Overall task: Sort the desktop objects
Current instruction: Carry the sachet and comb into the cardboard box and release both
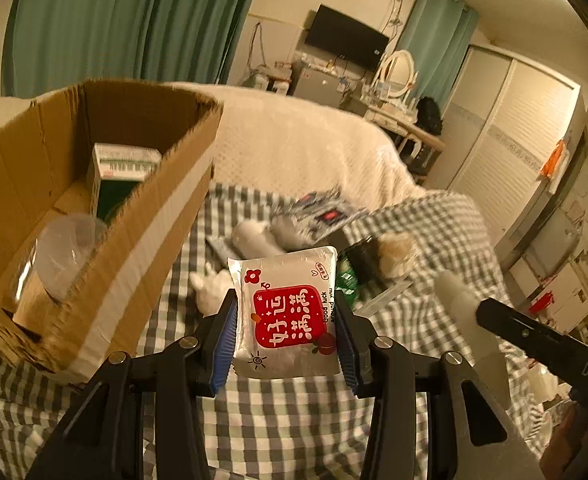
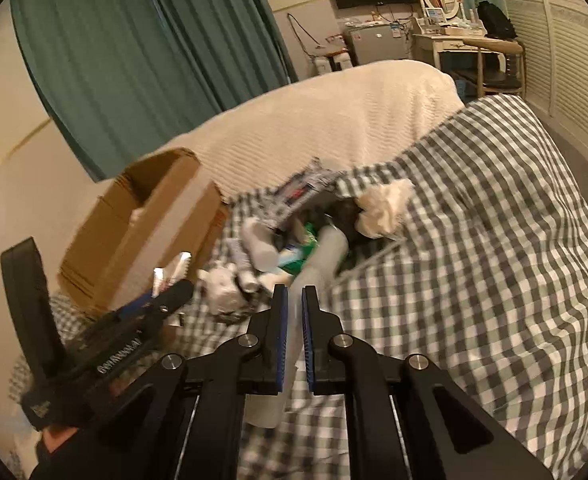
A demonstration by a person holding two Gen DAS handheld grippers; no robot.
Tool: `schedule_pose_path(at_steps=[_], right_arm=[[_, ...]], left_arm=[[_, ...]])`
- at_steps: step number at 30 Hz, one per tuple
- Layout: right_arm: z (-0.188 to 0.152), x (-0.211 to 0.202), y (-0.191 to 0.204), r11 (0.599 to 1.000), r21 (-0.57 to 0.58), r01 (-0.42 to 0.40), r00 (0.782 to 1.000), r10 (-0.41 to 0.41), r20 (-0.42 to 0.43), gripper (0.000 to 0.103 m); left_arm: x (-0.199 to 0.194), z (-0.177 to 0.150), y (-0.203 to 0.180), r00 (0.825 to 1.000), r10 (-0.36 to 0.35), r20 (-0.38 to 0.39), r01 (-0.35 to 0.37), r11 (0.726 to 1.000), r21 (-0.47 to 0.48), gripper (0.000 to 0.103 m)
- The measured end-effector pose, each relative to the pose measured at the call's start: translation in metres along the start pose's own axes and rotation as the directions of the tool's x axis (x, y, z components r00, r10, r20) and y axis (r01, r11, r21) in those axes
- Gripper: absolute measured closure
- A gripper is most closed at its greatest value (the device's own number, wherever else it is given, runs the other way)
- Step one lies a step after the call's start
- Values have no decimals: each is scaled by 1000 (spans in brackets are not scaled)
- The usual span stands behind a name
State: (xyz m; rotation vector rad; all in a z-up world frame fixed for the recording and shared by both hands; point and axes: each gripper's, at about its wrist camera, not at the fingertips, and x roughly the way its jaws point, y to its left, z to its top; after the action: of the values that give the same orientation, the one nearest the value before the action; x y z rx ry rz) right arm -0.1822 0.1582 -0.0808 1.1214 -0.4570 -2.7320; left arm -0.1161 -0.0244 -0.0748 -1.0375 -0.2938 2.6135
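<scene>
The left tongs (image 1: 286, 316) are clamped on a silvery tissue packet (image 1: 288, 308) with a red label, one blue pad on each side edge, and the packet is lifted clear of the checked cloth (image 1: 294, 420) that covers the surface below. To the left of it stands an open cardboard box (image 1: 142, 240), which already holds a green and white carton (image 1: 122, 176) at its far end and a clear plastic cup (image 1: 70, 252) lying nearer.

The right tongs (image 2: 293, 304) are clenched on a pale, soft tube-like thing (image 2: 322, 256); its near end passes between the blue pads and hangs out below them, and motion blur hides what it is.

Farther out on the checked cloth lies a heap of unsorted things: a crumpled white tissue (image 2: 382, 206) at the right, a grey patterned packet (image 2: 302, 194) at the far side, something green (image 2: 306, 254) in the middle, and a small white lump (image 2: 224, 284) at the near left. Beyond the heap spreads a cream blanket (image 2: 334, 120), with green curtains (image 2: 142, 52) against the far wall.
</scene>
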Motion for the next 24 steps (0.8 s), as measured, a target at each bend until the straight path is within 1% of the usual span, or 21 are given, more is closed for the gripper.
schedule_pose_path(at_steps=[2,5,9,11,13,15,17,18,19,21,24], right_arm=[[7,-7,11,999,-12,-31,999,31,17,97],[23,-17,34,995,-50,-81,995,84,47,97],[49,-17,74,980,-125,-155,984,164,65,97],[60,-10,97,967,-161,-199,976,211,58,97],[71,1,121,949,-193,-249,964,263,50,97],[80,19,143,934,-214,-285,953,300,37,97],[83,42,162,922,-213,-323,944,330,-1,97],[84,58,172,915,-211,-343,938,346,-28,97],[83,71,182,912,-219,-348,937,346,-50,97],[81,98,198,910,-238,-339,941,329,-82,97],[78,136,213,913,-233,-336,941,313,-128,96]], left_arm=[[-9,8,-1,1000,-6,17,6,1000,3,58],[-26,26,4,999,7,50,-8,1000,8,58],[-50,63,26,993,32,114,-30,999,-20,58],[-58,82,45,988,66,138,-62,998,-31,58],[-63,100,71,975,144,167,-141,990,-30,58],[-60,108,92,963,202,179,-203,979,-16,58],[-51,110,118,949,265,170,-268,963,-8,58],[-43,110,133,947,286,148,-287,958,-21,58],[-38,109,146,946,297,130,-294,955,-37,58],[-26,105,169,947,307,99,-302,951,-63,58],[-14,96,186,941,331,73,-326,943,-73,58]])
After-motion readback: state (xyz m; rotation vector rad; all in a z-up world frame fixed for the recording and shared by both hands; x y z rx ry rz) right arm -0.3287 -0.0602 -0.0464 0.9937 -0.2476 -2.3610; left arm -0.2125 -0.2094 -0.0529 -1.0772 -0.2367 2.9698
